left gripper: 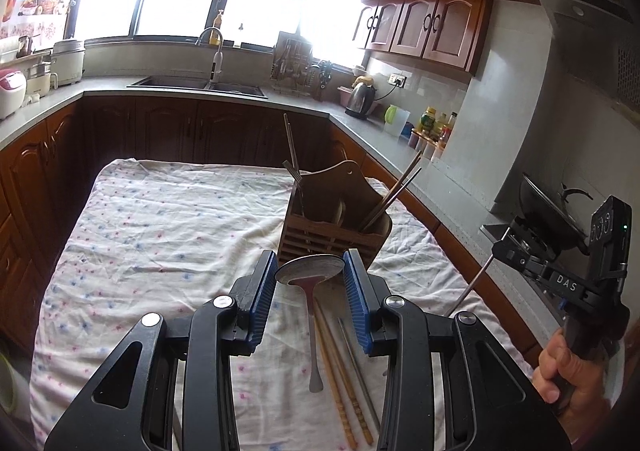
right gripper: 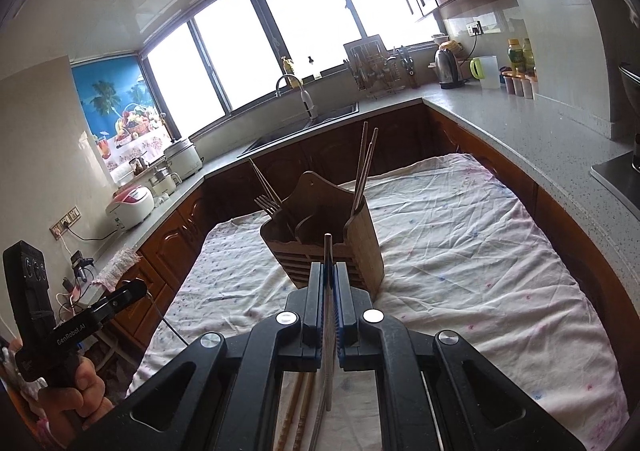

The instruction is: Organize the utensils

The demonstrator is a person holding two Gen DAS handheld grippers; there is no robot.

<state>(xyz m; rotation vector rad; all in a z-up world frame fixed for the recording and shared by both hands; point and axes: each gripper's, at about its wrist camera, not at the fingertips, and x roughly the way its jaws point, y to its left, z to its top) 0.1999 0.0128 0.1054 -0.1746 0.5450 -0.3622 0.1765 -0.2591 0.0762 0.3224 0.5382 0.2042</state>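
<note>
Clearly left claw (left gripper: 310, 271) grips spoon (left gripper: 311, 271) by bowl: stiff, slick metal, may pivot. Right claw (right gripper: 329, 275) clamps thin metal chopstick (right gripper: 328, 251) mid-shaft; light, rigid, slippery.

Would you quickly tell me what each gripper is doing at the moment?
Left gripper: closed on the bowl of a metal spoon.
Right gripper: shut on a thin metal chopstick, which sticks out past its fingertips.

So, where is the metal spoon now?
Left wrist view, centre: the metal spoon is held by its bowl in the left tool, just before the wooden holder, above the chopsticks on the cloth.
</note>
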